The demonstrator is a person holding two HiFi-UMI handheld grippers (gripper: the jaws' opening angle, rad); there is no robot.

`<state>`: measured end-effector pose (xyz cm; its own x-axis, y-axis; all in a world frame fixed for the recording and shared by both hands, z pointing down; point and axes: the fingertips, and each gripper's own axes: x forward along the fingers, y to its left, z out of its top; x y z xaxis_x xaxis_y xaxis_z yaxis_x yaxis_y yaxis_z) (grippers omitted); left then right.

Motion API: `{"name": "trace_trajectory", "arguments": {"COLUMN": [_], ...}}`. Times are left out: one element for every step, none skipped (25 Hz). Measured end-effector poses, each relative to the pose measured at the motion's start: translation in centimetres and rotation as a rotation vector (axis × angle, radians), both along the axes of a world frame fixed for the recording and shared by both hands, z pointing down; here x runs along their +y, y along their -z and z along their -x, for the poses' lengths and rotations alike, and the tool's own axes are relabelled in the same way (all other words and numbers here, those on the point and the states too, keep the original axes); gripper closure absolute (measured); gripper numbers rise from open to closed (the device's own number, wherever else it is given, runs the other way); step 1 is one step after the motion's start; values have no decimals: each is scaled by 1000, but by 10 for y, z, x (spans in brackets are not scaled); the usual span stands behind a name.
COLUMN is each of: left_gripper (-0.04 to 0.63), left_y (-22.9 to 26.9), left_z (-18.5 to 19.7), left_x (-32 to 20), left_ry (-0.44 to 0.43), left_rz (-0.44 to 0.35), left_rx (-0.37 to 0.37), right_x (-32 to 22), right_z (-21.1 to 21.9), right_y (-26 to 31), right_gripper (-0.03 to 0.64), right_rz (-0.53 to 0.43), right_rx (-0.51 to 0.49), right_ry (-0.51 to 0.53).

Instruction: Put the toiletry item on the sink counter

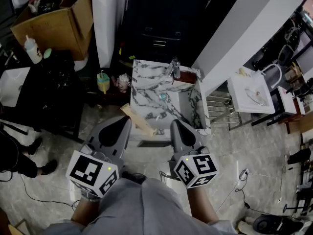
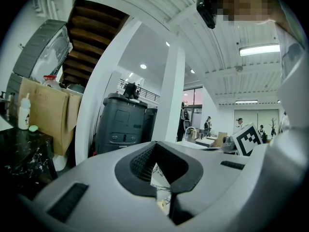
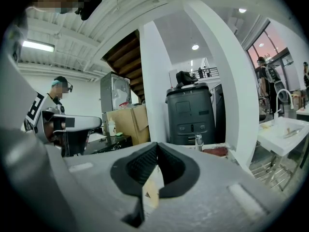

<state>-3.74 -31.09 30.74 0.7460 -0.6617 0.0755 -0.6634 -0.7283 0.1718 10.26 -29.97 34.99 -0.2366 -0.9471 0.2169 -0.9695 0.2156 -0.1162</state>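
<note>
the toiletry item is taken to be the small yellow bottle (image 1: 102,82) with a teal top (which thing is meant cannot be settled, since a pale rounded item (image 1: 123,81) stands just right of it and a white bottle (image 1: 32,49) is seen on the black table (image 1: 46,94) at the far left). it stands upright on a dark low surface just left of the sink counter (image 1: 146,75), not on the counter itself. it is judged to be light, stiff plastic, smooth and perhaps slippery, and easily tipped; it would best be taken across the body below the cap, where the sides are broadest. the left gripper (image 1: 127,121) and the right gripper (image 1: 176,124) are held near the person, side by side, aimed toward the counter. the fingers of both are brought together tip to tip, and nothing is held between them. the counter is a white marble-patterned block with dark veins, with a sunken basin in the middle and a faucet (image 1: 175,67) at its far edge. flat rim is offered on the far left, while a tan strip (image 1: 138,120) lies across the near left corner. around it a pale mottled floor (image 1: 244,146), a cardboard box (image 1: 58,21) at the far left, a white column (image 1: 249,28) and a second white basin (image 1: 252,94) on the right are seen.
</note>
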Motion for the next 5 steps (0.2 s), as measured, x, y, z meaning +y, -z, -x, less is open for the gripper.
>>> {"name": "trace_trajectory", "arguments": {"left_gripper": [591, 591, 591, 591, 591], "left_y": [-1, -1, -1, -1, -1], "left_z": [0, 0, -1, -1, -1], "left_x": [0, 0, 0, -1, -1], "left_ry": [1, 1, 2, 2, 3], "left_rz": [0, 0, 1, 1, 2], "left_rx": [0, 0, -1, -2, -2], "right_x": [0, -1, -1, -2, -2], "right_z": [0, 0, -1, -1, -1], "right_y": [-1, -1, -2, -2, -2], "right_gripper": [618, 618, 618, 618, 618], "right_rz": [1, 1, 2, 3, 4], "right_rx": [-1, -1, -1, -2, -2], "right_ry": [1, 1, 2, 2, 3]}}
